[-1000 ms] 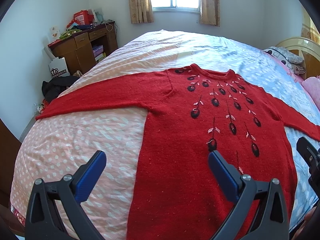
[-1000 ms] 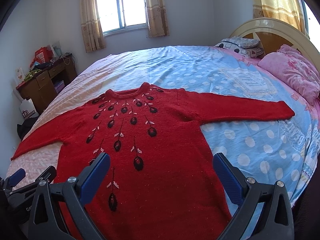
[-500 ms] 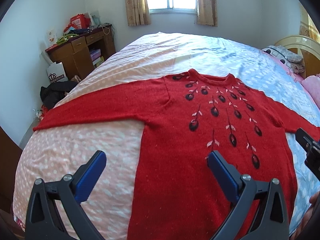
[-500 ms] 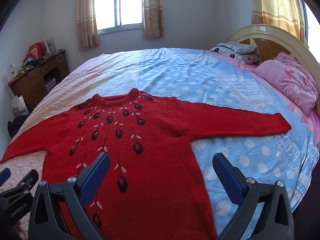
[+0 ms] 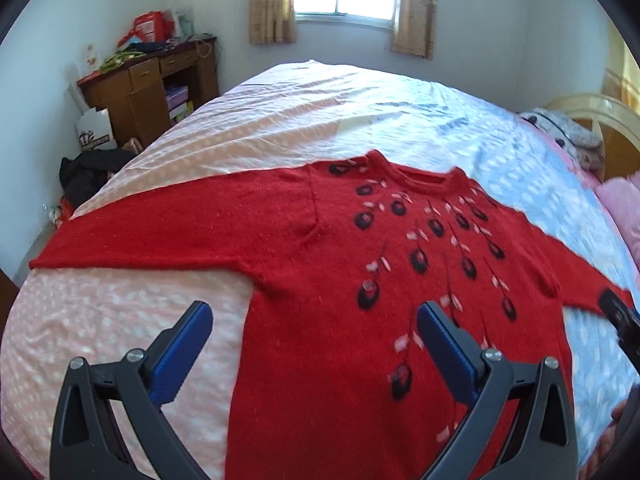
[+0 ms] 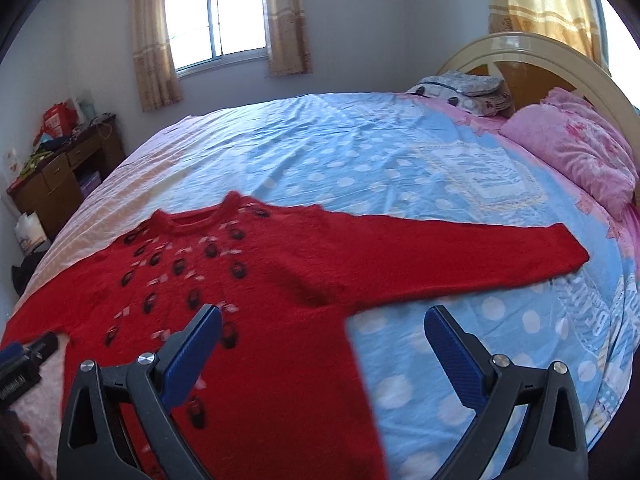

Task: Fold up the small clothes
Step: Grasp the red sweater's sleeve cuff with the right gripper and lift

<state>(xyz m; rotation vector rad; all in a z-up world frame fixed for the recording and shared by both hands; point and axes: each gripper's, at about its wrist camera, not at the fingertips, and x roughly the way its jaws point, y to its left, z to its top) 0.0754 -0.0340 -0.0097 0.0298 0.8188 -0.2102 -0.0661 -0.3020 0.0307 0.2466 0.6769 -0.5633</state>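
Red wool is what I see under both my tools: the sweater (image 5: 332, 288) lies flat and face up on the bed (image 6: 400, 152), both sleeves stretched out to the sides, the neck pointing away from me. No fold is made yet, so the whole task is still in front of me. My left gripper (image 5: 312, 344) hangs above the left side of the body, its jaws wide apart and holding nothing. My right gripper (image 6: 322, 350) is also wide and empty, one finger over the red cloth and one over the blue dotted sheet. Both views are a bit blurred, so I cannot tell if the hem is really straight. I think the sleeves must go in first, then the body in half.
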